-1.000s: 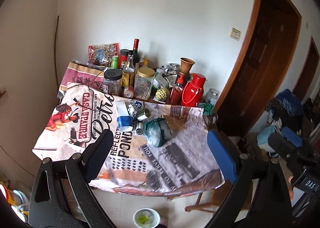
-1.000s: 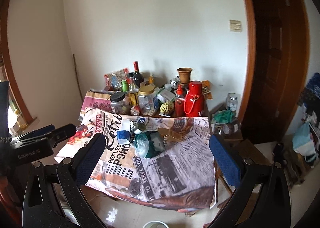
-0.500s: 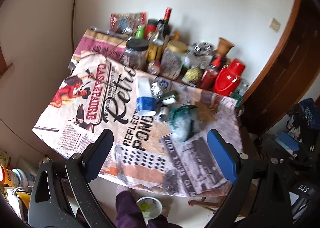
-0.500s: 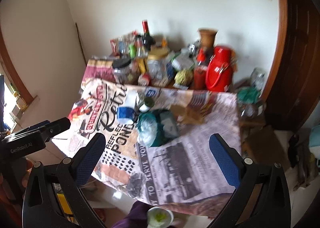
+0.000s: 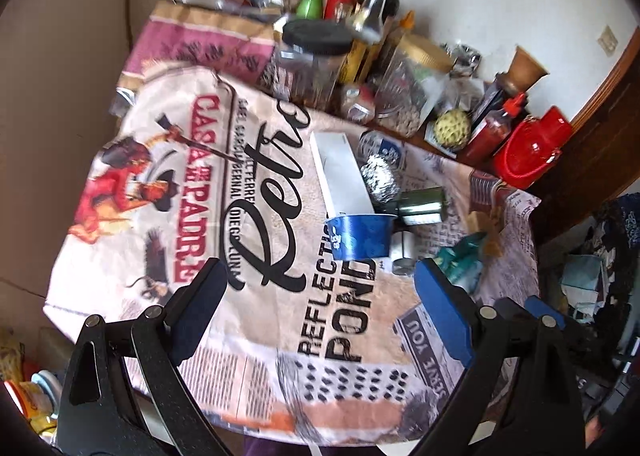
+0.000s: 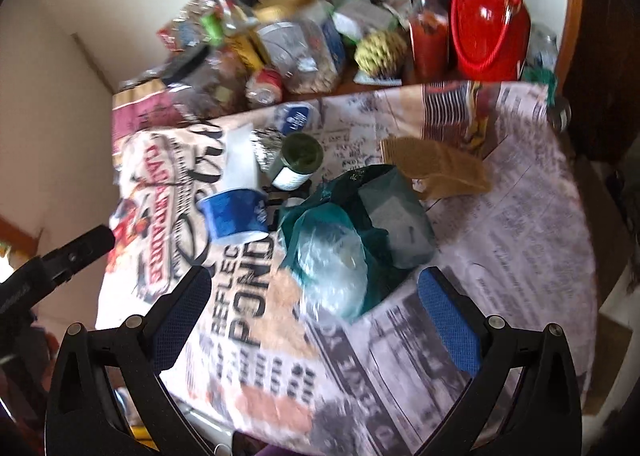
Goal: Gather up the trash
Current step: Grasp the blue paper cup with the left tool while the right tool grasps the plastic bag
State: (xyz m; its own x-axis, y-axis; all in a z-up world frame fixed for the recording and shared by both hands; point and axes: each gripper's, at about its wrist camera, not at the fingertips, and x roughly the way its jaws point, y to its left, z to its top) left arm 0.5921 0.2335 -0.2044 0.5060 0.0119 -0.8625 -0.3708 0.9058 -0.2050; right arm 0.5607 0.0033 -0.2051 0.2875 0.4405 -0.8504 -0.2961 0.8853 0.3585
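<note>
— Nearest, left tongs (image 5: 318,310) spread wide over the printed cloth (image 5: 256,320), holding nothing; right tongs (image 6: 310,314) spread just as wide, also with nothing between the pads.

— Then what risk?

— Just past the right tongs, green bag (image 6: 356,232) slumped open toward the near edge, soft and probably slippery; could spill if pinched only by thin film. Close beside it, blue cup (image 5: 360,236) on its side, rim toward the white box (image 5: 340,172), long axis roughly across the table; may roll if nudged.

— And further?

— Small green jar (image 6: 298,162) lying down too, base facing up and away, touching foil ball (image 5: 380,178). Behind, crowded bottles and red jug (image 5: 528,148); easy to knock with a far reach.
</note>
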